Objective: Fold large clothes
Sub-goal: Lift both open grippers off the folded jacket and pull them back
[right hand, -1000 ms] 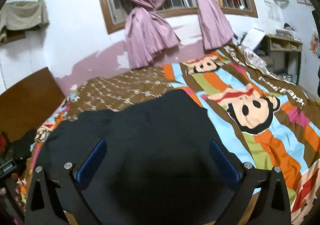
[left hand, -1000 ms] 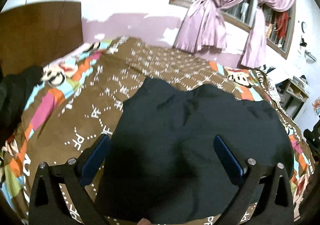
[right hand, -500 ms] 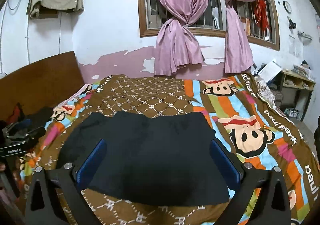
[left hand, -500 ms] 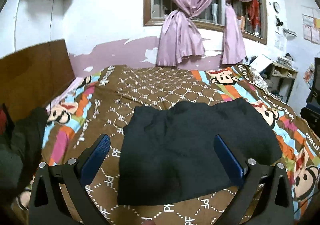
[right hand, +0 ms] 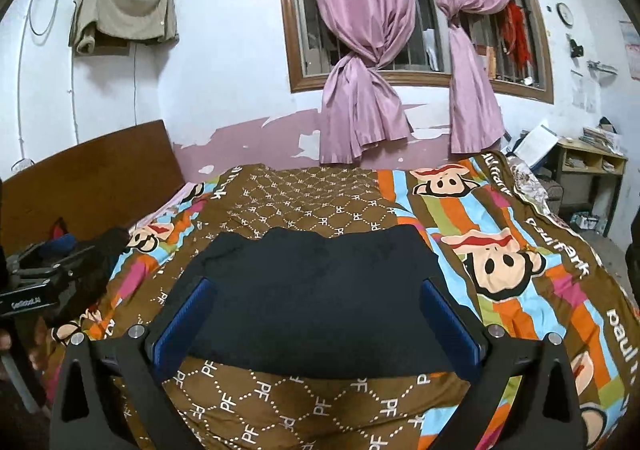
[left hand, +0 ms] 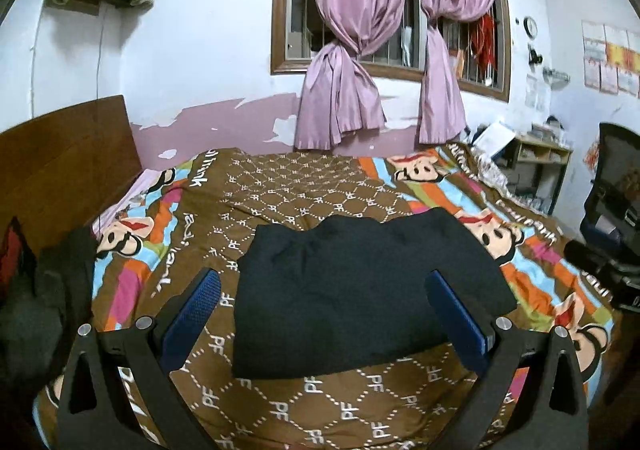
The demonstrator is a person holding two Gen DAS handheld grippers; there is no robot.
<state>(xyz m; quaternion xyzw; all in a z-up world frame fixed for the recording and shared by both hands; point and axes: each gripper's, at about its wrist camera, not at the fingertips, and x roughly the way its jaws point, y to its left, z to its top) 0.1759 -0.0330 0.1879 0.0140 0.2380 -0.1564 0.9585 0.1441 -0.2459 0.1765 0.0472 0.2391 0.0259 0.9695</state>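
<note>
Left gripper point(left hand: 325, 304): pulled back and up from the folded black cloth garment point(left hand: 360, 290); more of the brown patterned bedspread point(left hand: 320, 402) shows in front of the fabric's near edge
Right gripper point(right hand: 316, 314): also drawn back; room opens up
Garment: looks smaller, lying flat, no longer filling the views

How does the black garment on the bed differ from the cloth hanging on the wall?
The black garment lies flat in a neat rectangle on the bedspread; the wall cloth hangs bunched and sagging. The garment is black, the cloth khaki. Neither gripper touches either one.
</note>
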